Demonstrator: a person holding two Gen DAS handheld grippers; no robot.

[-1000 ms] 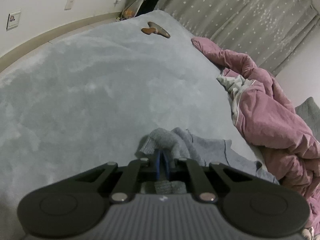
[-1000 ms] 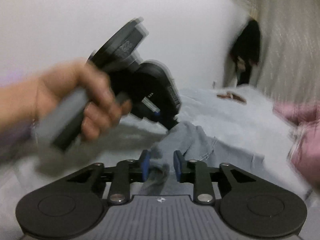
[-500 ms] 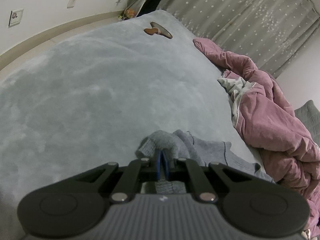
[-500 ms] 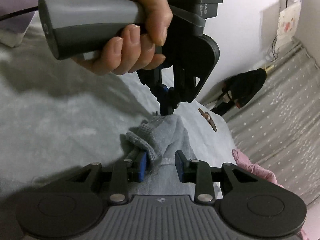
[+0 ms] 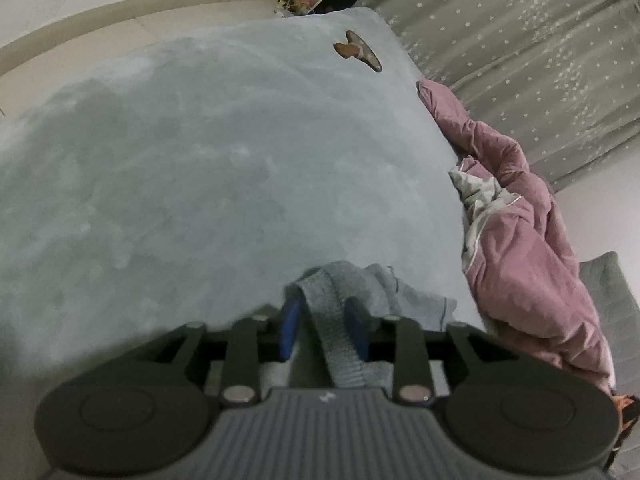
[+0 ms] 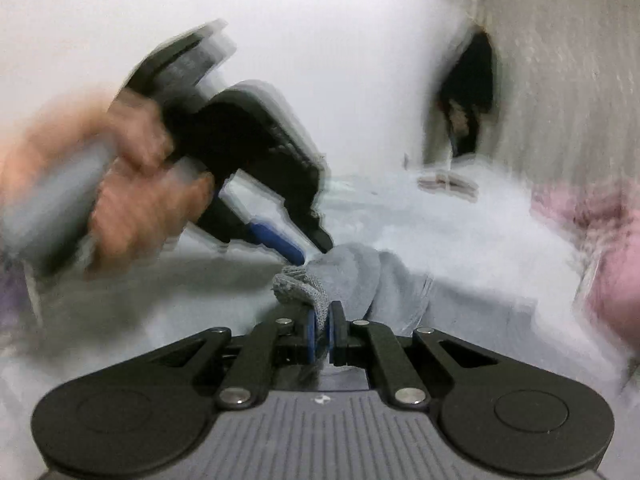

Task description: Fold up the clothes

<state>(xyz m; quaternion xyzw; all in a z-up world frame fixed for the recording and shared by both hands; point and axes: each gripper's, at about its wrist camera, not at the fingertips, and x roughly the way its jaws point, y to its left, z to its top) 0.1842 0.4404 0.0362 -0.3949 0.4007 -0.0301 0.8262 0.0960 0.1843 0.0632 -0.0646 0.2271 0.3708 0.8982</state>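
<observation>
On the grey bed cover: the folding is judged to be at an early stage, with a handover of the ribbed edge in progress.
Garment: a grey garment (image 5: 400, 300) is seen bunched and creased on the bed cover (image 5: 200, 180), near the front edge and just beside a pink quilt (image 5: 520, 240); no flat panel or finished fold can be made out.
Ribbed band: a knitted band (image 5: 340, 340) of the garment is raised off the cover and runs back between the blue pads of the left gripper.
Left gripper: the left gripper (image 5: 324, 326) is opening; the band lies between its pads (image 5: 289, 330), which stand apart from it.
Right gripper: the right gripper (image 6: 325, 332) is clamped on the knitted edge of the garment, its pads drawn together with cloth pinched between.
Left hand: a hand (image 6: 132, 200) is seen blurred, gripping the other tool's handle.
Done: one edge has been gathered and gripped, as far as can be judged.
Left: spreading, smoothing and every fold appear outstanding.
Elsewhere: a small brown object (image 5: 358, 50) lies well apart at the far end of the cover.
</observation>
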